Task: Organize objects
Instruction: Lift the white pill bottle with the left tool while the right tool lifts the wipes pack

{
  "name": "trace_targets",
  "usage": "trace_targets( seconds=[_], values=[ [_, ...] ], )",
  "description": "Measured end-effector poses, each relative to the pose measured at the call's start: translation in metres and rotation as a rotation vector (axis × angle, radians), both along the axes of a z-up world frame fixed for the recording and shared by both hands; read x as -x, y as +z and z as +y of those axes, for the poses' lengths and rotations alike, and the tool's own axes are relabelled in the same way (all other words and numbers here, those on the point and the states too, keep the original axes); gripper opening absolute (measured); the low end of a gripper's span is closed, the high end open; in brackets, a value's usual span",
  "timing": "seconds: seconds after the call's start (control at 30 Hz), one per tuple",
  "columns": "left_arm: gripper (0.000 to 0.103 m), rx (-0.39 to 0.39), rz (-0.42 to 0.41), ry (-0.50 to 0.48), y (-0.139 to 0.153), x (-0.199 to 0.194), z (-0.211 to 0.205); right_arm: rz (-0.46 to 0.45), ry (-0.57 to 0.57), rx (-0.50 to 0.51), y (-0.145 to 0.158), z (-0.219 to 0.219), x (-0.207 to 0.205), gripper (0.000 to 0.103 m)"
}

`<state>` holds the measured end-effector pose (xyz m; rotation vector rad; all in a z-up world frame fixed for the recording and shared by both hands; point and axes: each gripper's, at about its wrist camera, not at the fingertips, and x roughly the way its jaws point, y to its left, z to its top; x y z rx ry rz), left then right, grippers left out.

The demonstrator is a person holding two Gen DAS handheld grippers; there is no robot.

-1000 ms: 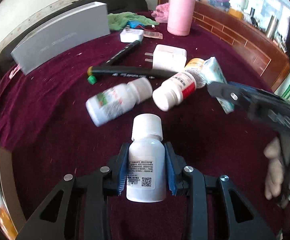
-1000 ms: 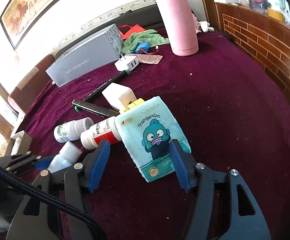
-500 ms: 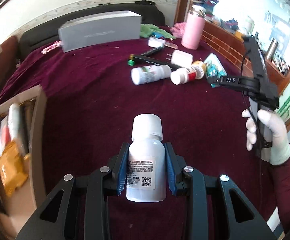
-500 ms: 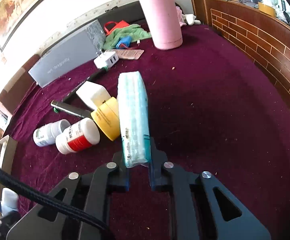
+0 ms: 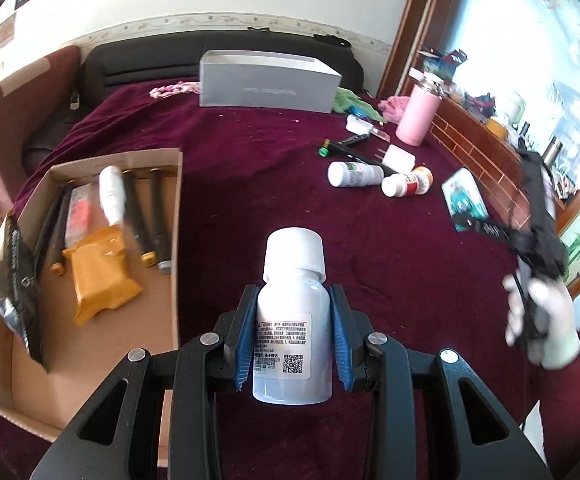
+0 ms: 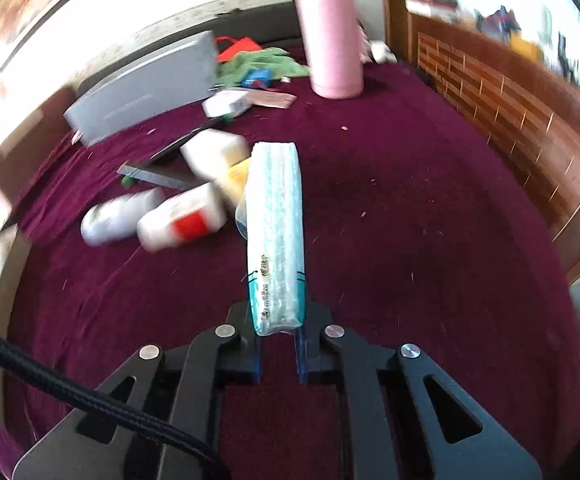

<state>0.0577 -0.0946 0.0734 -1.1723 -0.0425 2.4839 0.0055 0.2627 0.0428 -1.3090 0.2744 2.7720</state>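
The left gripper (image 5: 293,332) clamps a white bottle (image 5: 293,320), cap pointing away, above the maroon cloth (image 5: 249,184) beside the cardboard box (image 5: 175,240). The right gripper (image 6: 277,332) pinches a teal tissue pack (image 6: 274,240) edge-on, its face hidden; the lying bottles (image 6: 149,216) are blurred.

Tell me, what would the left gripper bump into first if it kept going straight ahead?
Probably just the maroon tablecloth. The left gripper, clamped on a white bottle, points down at bare cloth, right of the cardboard box. Depth is hard to judge.
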Motion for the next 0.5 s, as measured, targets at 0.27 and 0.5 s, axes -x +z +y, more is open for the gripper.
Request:
trace_targets(
  seconds=[0.27,0.5],
  values=[
    [0.029,-0.050,0.016,0.032,0.002,-0.014,-0.030,0.008,0.155,-0.054,0.020,-0.083,-0.048,0.009],
    [0.029,-0.057,0.047,0.069,0.010,-0.026,-0.054,0.033,0.265,-0.097,0.032,-0.142,-0.064,0.010]
  ],
)
